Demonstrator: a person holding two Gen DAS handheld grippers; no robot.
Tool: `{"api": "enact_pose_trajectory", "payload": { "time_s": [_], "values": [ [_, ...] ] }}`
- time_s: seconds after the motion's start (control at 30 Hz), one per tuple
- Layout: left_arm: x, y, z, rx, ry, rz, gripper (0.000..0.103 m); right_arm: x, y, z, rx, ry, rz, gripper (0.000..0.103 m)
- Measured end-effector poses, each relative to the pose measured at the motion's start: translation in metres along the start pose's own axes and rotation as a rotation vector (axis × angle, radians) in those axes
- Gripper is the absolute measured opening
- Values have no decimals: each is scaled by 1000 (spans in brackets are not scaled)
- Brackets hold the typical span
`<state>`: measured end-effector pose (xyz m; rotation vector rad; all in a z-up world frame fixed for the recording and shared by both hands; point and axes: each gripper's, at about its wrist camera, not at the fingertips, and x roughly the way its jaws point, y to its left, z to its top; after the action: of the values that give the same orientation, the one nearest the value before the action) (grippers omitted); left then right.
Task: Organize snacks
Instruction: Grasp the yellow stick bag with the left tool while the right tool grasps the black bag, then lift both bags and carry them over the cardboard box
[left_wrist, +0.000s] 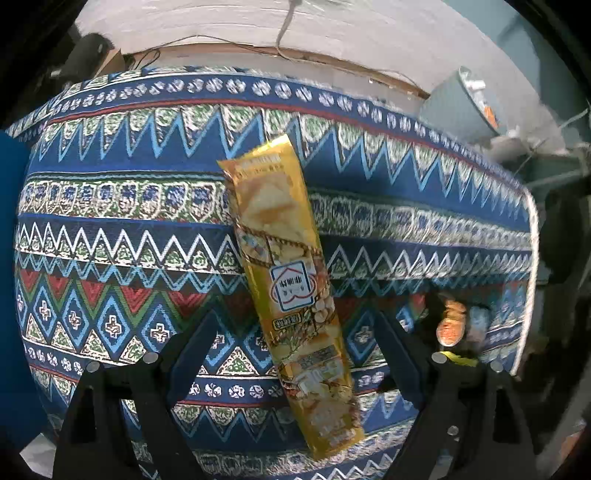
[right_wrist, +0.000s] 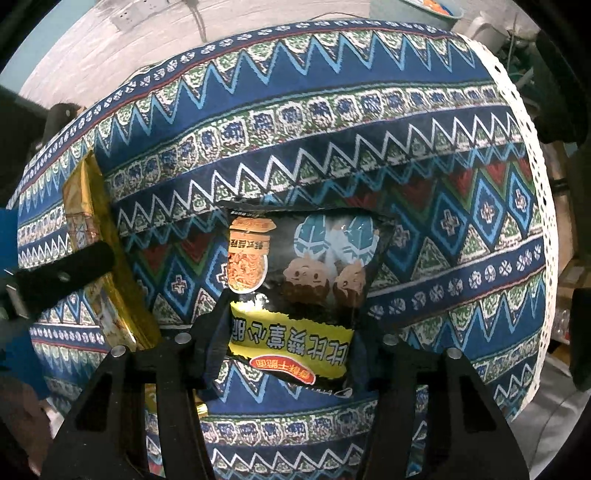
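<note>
Our left gripper (left_wrist: 295, 339) holds its jaws spread wide either side of the long yellow foil cracker packet (left_wrist: 291, 295), which lies flat on the table under a blue patterned woven cloth (left_wrist: 110, 206); we judge nothing is clamped yet. Our right gripper (right_wrist: 291, 328) has its jaws closed against the sides of the black crinkly snack bag with yellow band (right_wrist: 303, 291), seemingly gripping it for sorting. The yellow packet sits just left of that bag.
</note>
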<state>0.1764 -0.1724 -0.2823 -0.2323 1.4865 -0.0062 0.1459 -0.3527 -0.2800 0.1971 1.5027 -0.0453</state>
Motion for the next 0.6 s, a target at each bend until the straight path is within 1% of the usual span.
{"api": "enact_pose_trajectory", "payload": {
  "time_s": [0.1, 0.17, 0.23, 0.27, 0.33, 0.37, 0.4, 0.53, 0.6],
  "values": [
    [9, -9, -6, 33, 4, 8, 88, 0, -2, -4, -2, 2, -6, 62],
    [12, -14, -11, 77, 3, 14, 88, 3, 1, -2, -9, -1, -10, 63],
    [13, -19, -16, 131, -5, 32, 79, 4, 0, -2, -3, -2, -13, 66],
    [18, -26, -18, 145, -5, 43, 68, 6, 2, 0, 4, -2, -12, 66],
    [20, -29, -21, 165, 9, 29, 59, 7, 2, -3, 16, -3, -8, 66],
    [21, -30, -23, 173, 18, 26, 50, 6, -1, -6, 18, -5, -7, 66],
    [21, -29, -26, 186, 24, 28, 43, 9, -2, -2, 18, -6, -7, 66],
    [17, -20, -37, 274, 22, 74, 38, 13, 5, 6, 7, -5, -22, 68],
    [14, -13, -41, 299, 18, 104, 36, 11, 7, 3, 0, -10, -27, 69]
  ]
}}
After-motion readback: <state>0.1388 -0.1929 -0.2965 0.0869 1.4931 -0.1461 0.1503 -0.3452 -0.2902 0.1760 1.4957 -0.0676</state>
